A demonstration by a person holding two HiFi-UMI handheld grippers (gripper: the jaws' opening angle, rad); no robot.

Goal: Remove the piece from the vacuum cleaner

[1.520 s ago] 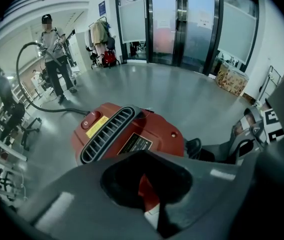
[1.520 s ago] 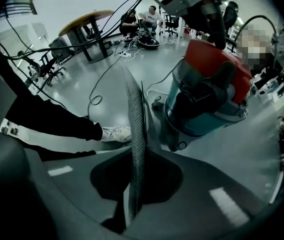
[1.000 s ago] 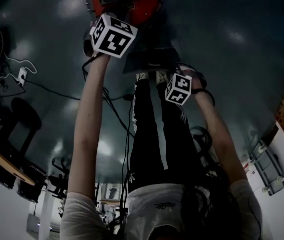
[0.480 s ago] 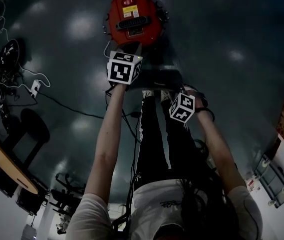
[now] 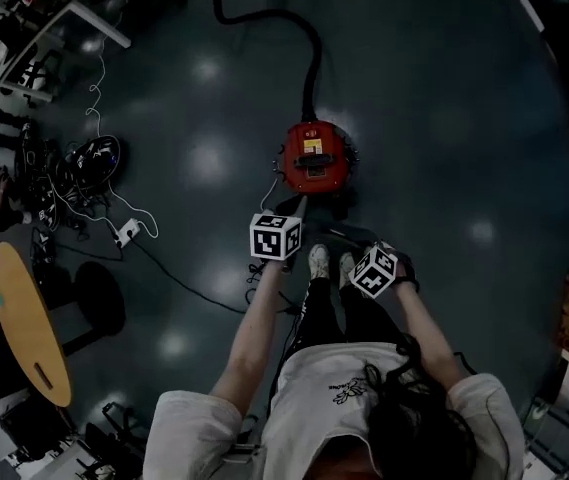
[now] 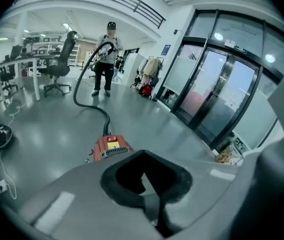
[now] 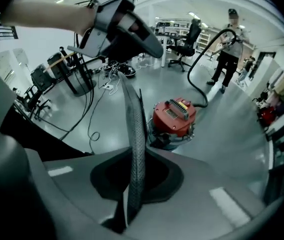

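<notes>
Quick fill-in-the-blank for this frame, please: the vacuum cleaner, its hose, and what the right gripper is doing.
The vacuum cleaner is ___ in colour.
The right gripper has its jaws ___ on the piece.
A black ___ runs from the vacuum cleaner to a standing person.
Missing words: red; shut; hose.

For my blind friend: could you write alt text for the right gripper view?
The right gripper is shut on a thin dark piece standing on edge, its top reaching the left gripper. Behind sits a red vacuum cleaner, its hose leading to a standing person.
</notes>
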